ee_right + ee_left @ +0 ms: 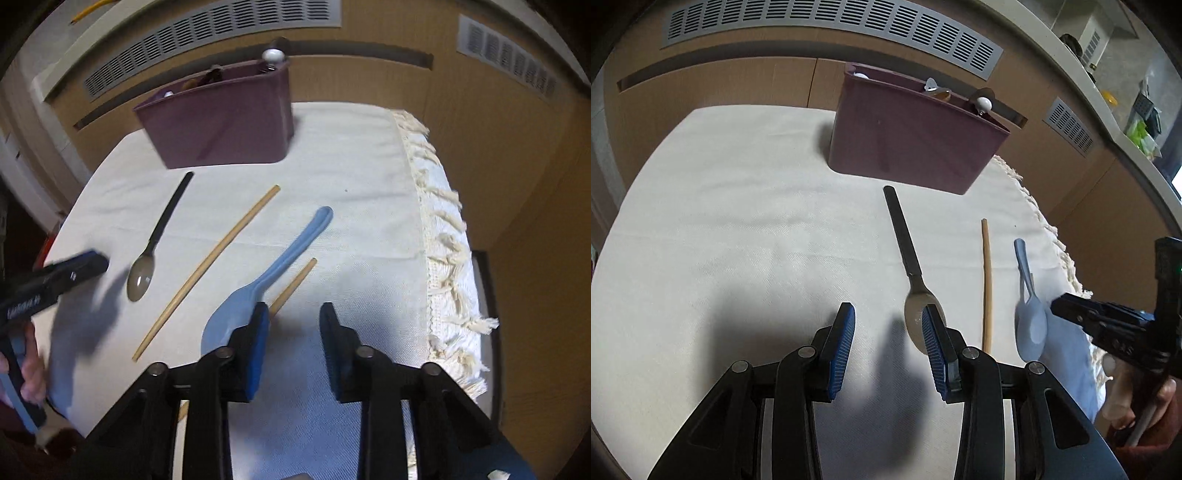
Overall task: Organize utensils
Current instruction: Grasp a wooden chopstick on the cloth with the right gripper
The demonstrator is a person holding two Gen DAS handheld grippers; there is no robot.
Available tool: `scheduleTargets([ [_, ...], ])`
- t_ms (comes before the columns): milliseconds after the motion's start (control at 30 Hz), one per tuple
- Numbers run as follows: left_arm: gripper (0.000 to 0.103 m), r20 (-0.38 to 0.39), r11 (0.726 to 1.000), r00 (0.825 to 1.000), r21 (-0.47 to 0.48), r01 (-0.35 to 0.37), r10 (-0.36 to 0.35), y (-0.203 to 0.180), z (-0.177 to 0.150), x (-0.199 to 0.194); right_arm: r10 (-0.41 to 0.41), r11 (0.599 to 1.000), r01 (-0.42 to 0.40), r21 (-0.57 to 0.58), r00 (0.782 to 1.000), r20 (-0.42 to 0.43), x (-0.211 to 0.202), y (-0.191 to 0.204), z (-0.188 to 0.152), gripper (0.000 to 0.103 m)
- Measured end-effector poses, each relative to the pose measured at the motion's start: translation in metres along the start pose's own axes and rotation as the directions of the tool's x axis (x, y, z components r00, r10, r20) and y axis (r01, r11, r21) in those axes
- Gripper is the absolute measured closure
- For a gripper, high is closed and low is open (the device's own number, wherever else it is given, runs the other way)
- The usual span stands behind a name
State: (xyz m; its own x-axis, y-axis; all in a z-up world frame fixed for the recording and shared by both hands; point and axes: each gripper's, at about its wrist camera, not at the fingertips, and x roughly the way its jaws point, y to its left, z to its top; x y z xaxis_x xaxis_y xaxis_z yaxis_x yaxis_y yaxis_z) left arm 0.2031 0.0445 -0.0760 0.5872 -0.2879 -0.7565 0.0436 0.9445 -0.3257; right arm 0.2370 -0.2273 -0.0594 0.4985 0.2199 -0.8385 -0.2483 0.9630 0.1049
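Note:
A maroon utensil holder [912, 136] [221, 118] stands at the far side of the white cloth, with several utensils in it. A black-handled metal spoon [905, 236] [159, 232], a wooden chopstick [987, 280] [210, 266], a light blue spoon [1028, 314] [266, 280] and a second chopstick [293, 284] lie on the cloth. My left gripper [888, 343] is open and empty above the cloth, its right finger over the metal spoon's bowl. My right gripper [293, 332] is open and empty, its left finger over the blue spoon and second chopstick.
The white cloth [738, 221] covers the table, with a fringed edge [443, 240] on the right. Wooden cabinets with vent grilles [827, 26] stand behind. The other gripper shows at each view's side [1115, 325] [48, 280].

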Motion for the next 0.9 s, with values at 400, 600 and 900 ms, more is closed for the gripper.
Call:
scheduleTargets([
  [400,0.064,-0.006,1.000,1.000,-0.024,0.001,-0.001,0.006,0.006,-0.001,0.052,0.999,-0.052,-0.012,0.998,-0.033,0.044,0.034,0.031,0.084],
  [600,0.064,-0.020,1.000,1.000,-0.019,-0.009,0.008,0.002,0.010,0.004,0.005,0.993,-0.007,-0.118,1.000,-0.016,0.051,0.048,0.041,0.094],
  [900,0.064,-0.023,1.000,1.000,0.018,-0.011,0.012,-0.010,0.013,0.004,0.045,0.998,-0.045,-0.045,0.999,0.010,0.029,0.011,0.046,0.098],
])
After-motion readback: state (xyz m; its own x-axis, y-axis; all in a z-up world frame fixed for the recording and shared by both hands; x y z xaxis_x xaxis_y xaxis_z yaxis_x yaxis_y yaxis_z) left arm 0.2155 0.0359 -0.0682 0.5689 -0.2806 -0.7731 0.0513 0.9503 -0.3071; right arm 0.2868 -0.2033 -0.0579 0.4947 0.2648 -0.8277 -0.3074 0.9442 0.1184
